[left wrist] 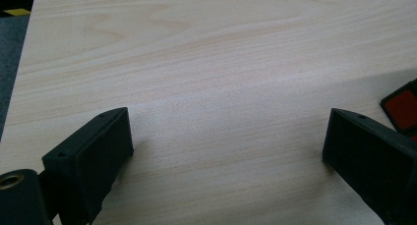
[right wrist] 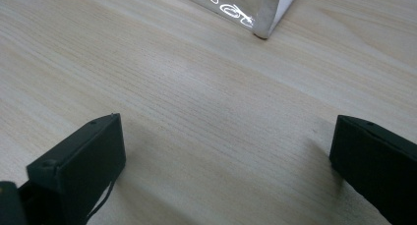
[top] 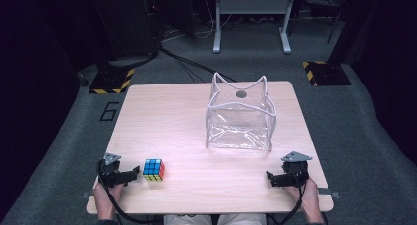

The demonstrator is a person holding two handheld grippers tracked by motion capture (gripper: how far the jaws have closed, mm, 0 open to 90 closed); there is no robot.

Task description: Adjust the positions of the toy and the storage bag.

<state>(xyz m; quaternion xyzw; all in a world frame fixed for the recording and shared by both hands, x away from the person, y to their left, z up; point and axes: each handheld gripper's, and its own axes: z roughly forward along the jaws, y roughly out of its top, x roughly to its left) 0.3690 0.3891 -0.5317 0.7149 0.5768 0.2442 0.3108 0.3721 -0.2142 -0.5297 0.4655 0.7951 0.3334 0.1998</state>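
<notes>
Left tongs [top: 135, 174]: lower left of the high view, jaws wide apart, holding nothing. Right tongs [top: 269, 178]: lower right, likewise wide apart and empty. Cube [top: 154, 169]: on the surface [top: 167, 117] just beside the left tongs, untouched. Clear bag [top: 241, 114]: upright, open-topped, centre right, empty. Progress: judged barely begun; grasping and bagging the cube remain.

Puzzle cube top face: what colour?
Mostly blue on the puzzle cube, with a yellow front face; clearest in the high view.
</notes>
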